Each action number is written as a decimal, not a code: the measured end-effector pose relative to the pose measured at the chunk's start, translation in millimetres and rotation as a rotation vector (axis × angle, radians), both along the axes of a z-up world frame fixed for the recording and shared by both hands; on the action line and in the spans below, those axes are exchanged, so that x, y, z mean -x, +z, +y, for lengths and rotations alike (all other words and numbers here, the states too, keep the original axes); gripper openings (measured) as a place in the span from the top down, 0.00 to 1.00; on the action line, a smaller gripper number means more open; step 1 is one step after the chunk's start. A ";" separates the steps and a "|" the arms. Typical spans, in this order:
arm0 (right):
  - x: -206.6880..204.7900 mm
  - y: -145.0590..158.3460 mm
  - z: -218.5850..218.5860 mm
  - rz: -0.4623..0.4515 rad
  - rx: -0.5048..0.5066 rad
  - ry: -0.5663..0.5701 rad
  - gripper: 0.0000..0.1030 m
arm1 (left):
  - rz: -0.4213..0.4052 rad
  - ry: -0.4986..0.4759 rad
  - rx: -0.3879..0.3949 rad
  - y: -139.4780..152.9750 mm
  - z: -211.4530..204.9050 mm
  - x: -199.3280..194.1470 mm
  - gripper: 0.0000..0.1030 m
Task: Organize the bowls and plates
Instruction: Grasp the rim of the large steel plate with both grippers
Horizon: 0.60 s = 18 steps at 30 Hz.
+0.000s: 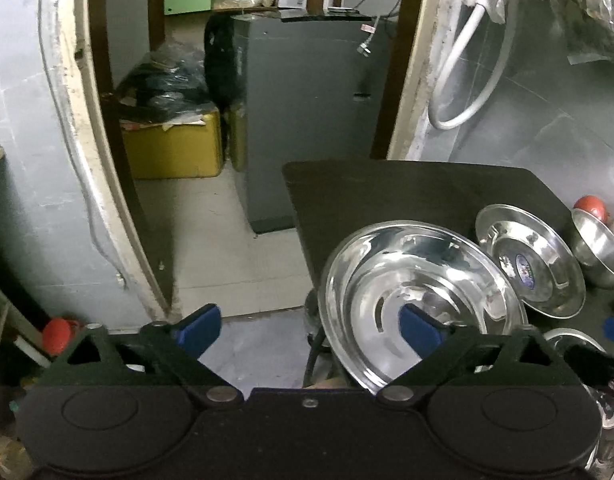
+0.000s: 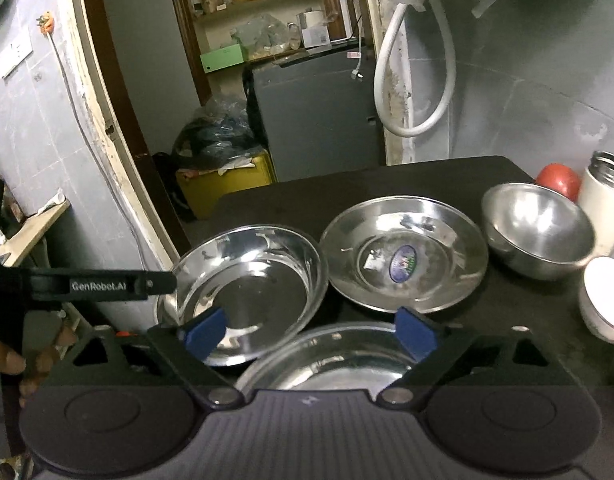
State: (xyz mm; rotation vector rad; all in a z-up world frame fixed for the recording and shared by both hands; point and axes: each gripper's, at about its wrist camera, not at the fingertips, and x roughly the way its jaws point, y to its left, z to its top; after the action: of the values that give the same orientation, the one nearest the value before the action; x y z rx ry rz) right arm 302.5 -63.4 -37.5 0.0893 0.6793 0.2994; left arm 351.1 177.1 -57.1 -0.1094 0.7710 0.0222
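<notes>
Steel dishes on a dark surface (image 2: 507, 304), both tools spread wide.
Left tool (image 1: 309, 326) and right tool (image 2: 311, 330) grasp nothing; a deep steel plate (image 2: 247, 292) sits left of a stickered plate (image 2: 403, 256), a steel bowl (image 2: 539, 232) far right.

Grey tiled walls (image 2: 527, 92), open doorway, pale floor (image 1: 235, 256), grey cabinet (image 1: 307, 120), cluttered shelves (image 2: 251, 0).
</notes>
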 end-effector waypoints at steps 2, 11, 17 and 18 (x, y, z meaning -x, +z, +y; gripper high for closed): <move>-6.3 -2.5 3.9 0.008 0.000 0.001 0.13 | 0.006 -0.003 0.008 -3.2 0.2 -2.8 0.13; -28.9 -16.8 17.7 0.057 0.013 0.007 0.29 | 0.025 -0.002 0.060 -9.2 -0.4 -10.1 0.35; -39.3 -23.8 24.7 0.093 0.027 0.010 0.42 | 0.056 0.017 0.084 -14.0 -0.8 -16.3 0.58; -40.9 -23.4 25.4 0.096 0.028 0.011 0.43 | 0.059 0.020 0.086 -14.9 -0.1 -17.0 0.60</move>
State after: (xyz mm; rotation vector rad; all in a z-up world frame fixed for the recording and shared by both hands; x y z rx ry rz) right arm 343.4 -38.0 -61.0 0.0738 0.7788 0.2979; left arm 368.0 176.9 -72.0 -0.1988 0.8304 0.0113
